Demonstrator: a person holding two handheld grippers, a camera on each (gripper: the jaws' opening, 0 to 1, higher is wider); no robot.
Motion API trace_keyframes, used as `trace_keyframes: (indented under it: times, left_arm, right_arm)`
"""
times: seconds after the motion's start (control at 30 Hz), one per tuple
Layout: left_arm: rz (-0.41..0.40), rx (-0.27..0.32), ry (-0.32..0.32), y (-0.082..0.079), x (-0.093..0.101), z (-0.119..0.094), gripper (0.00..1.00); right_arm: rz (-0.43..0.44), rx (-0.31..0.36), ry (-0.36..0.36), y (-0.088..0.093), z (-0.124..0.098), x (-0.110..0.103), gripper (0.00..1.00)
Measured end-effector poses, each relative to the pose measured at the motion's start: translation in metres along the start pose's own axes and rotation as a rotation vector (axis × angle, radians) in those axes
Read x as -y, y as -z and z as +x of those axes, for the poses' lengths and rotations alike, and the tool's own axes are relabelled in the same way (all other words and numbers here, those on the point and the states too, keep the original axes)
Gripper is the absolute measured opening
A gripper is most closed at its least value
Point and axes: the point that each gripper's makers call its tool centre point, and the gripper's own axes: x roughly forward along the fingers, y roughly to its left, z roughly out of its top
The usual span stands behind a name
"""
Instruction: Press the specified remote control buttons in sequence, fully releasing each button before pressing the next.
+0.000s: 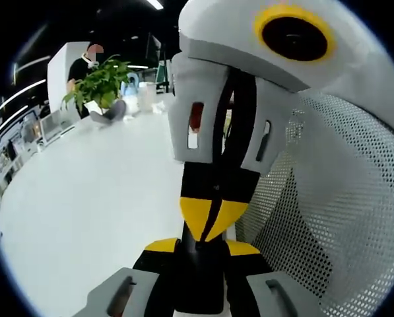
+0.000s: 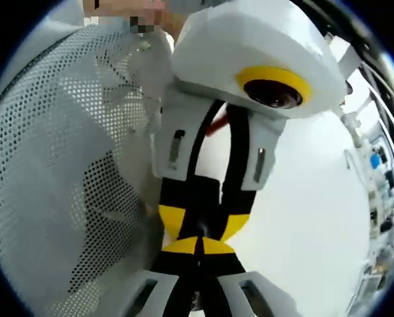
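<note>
The left gripper (image 1: 202, 246), grey with yellow-and-black tips, and the matching right gripper (image 1: 213, 221) are meeting nose to nose over the plain white tabletop (image 1: 84, 218), each pointing straight down the other's long axis. Where the remote control is lying cannot be told from these pictures, so which way it lies from the tongs, how its length is running, and which hand is nearer to it cannot be told either. By my judgement, the coming move is turning first on swinging one pair of tongs off the other and down towards the table until the buttons are coming into sight. The right gripper's jaws are sitting together, yellow tips forming one closed wedge with nothing between them. In the left gripper view the left gripper's own yellow tips are showing either side of a dark centre, and whether they are standing apart or closing on the other's nose I cannot tell. Counting what is there: two grippers, one white perforated mesh chair back (image 1: 342, 198) rising just beside them, one leafy green potted plant (image 1: 99, 82) standing well apart across the table, and one person in dark clothing (image 1: 81, 66) sitting behind that plant.
</note>
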Motion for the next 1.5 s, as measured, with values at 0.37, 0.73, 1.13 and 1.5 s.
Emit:
trace_keyframes:
  times: [0.37,0.73,1.13,1.5]
  left_arm:
    - [0.001,0.0,-0.002,0.0,0.0,0.0,0.25]
    - [0.001,0.003,-0.003,0.0,0.0,-0.001,0.25]
    - [-0.001,0.004,-0.003,0.0,0.0,0.0,0.25]
    - [0.0,0.004,-0.002,0.0,0.0,0.0,0.25]
  right_arm:
    - [0.093,0.03,-0.007,0.001,-0.001,0.002,0.0]
    - [0.326,0.165,-0.026,-0.001,-0.005,0.003,0.0]
    - [0.277,0.159,-0.037,-0.009,-0.002,0.003,0.0]
    - [0.204,0.124,-0.037,-0.008,0.0,0.002,0.0]
